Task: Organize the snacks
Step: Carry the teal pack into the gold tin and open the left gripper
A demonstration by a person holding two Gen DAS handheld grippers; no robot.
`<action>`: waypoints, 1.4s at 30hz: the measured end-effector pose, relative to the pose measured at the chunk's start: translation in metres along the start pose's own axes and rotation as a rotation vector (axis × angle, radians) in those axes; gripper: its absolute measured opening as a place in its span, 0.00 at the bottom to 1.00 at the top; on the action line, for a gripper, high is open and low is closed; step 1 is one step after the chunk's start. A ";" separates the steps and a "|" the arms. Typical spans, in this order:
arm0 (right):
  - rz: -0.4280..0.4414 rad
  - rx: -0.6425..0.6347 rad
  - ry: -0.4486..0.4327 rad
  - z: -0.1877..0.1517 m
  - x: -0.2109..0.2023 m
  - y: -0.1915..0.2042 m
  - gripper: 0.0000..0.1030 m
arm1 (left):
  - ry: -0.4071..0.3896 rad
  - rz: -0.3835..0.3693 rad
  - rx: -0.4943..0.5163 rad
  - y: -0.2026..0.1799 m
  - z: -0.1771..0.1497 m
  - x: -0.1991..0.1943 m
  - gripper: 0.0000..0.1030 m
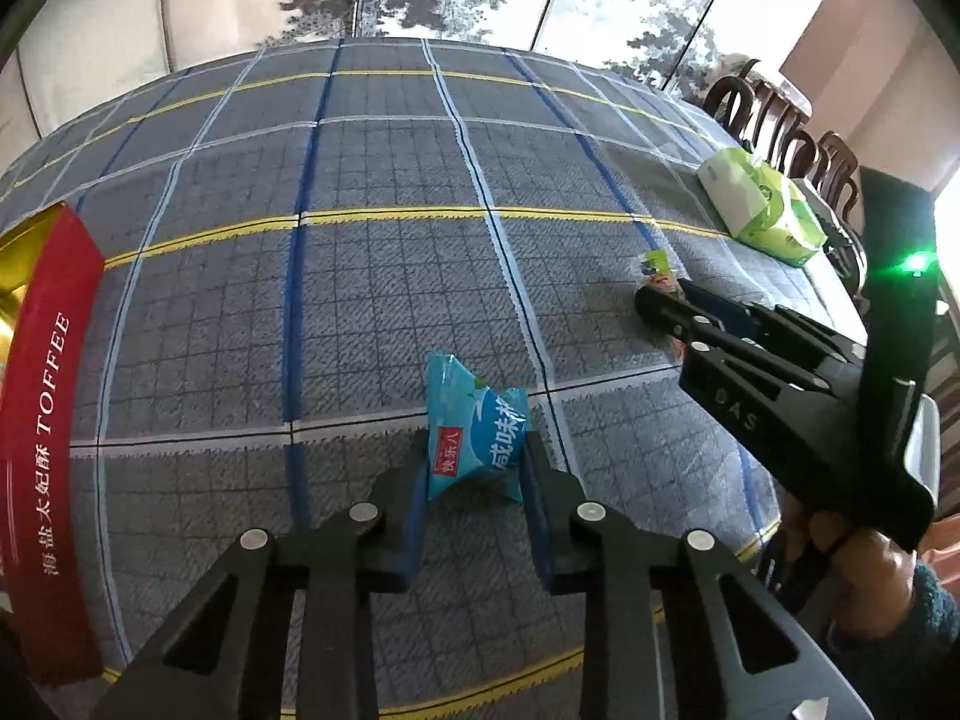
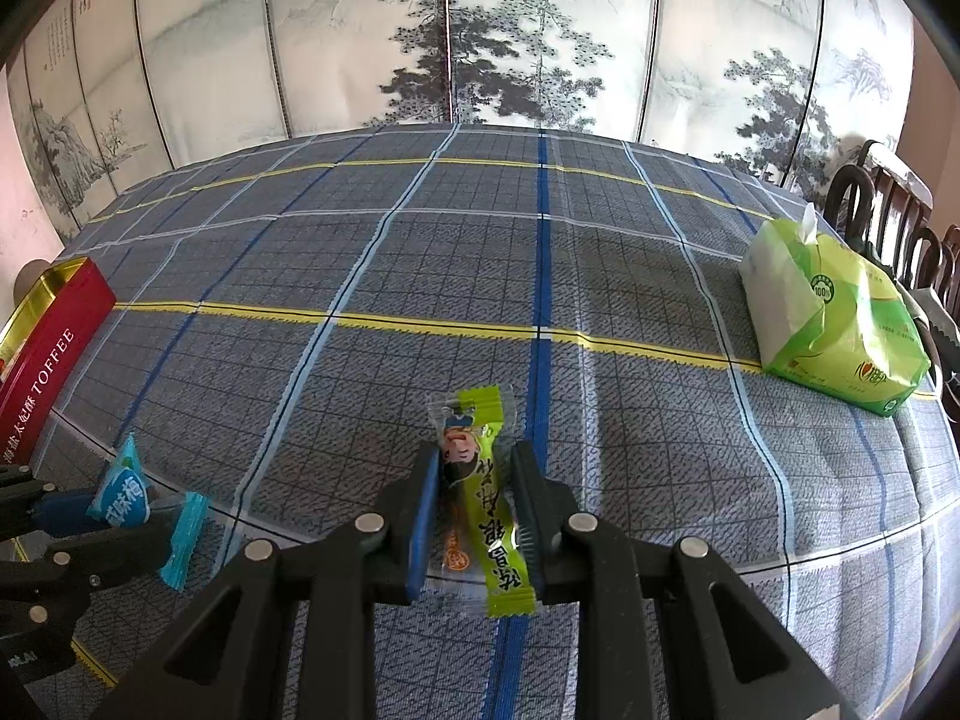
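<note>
Left wrist view: left tool [image 1: 474, 456] clenched on a blue snack packet [image 1: 471, 429], near centre of the plaid counter [image 1: 384, 276]. Right tool [image 2: 471, 510] grips a green candy stick [image 2: 486, 504]. Both remain outside the red toffee tin [image 1: 51, 420], far left, so sorting looks barely begun.

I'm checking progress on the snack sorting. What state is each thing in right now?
left gripper: shut on the blue snack packet
blue snack packet: sealed, pinched between the pads
right gripper: shut on the green snack stick
green snack stick: sealed, gripped along its length
red toffee tin: lid off, on the tablecloth
green tissue pack: opened, a tissue sticking out of the top
</note>
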State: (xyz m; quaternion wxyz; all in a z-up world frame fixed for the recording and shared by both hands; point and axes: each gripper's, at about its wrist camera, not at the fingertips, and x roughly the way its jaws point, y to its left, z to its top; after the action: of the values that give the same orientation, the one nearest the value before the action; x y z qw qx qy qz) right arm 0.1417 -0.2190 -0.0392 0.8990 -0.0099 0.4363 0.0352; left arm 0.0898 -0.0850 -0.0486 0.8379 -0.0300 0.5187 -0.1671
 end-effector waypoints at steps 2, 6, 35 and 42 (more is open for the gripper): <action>0.000 0.000 0.000 0.000 0.000 0.000 0.24 | -0.006 0.003 0.005 0.001 -0.002 -0.004 0.24; -0.001 -0.001 0.000 0.000 0.000 0.001 0.24 | -0.016 0.023 0.020 0.002 -0.005 -0.012 0.24; -0.002 -0.003 -0.001 -0.001 0.000 -0.001 0.24 | -0.080 0.190 -0.029 0.067 -0.020 -0.109 0.24; -0.004 -0.005 -0.001 -0.001 -0.001 -0.002 0.24 | -0.134 0.277 -0.081 0.111 -0.009 -0.139 0.24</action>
State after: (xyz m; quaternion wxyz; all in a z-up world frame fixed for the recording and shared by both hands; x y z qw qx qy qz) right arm 0.1410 -0.2208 -0.0391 0.8993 -0.0132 0.4358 0.0345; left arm 0.0533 0.0641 0.0420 0.8838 -0.0031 0.4670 -0.0268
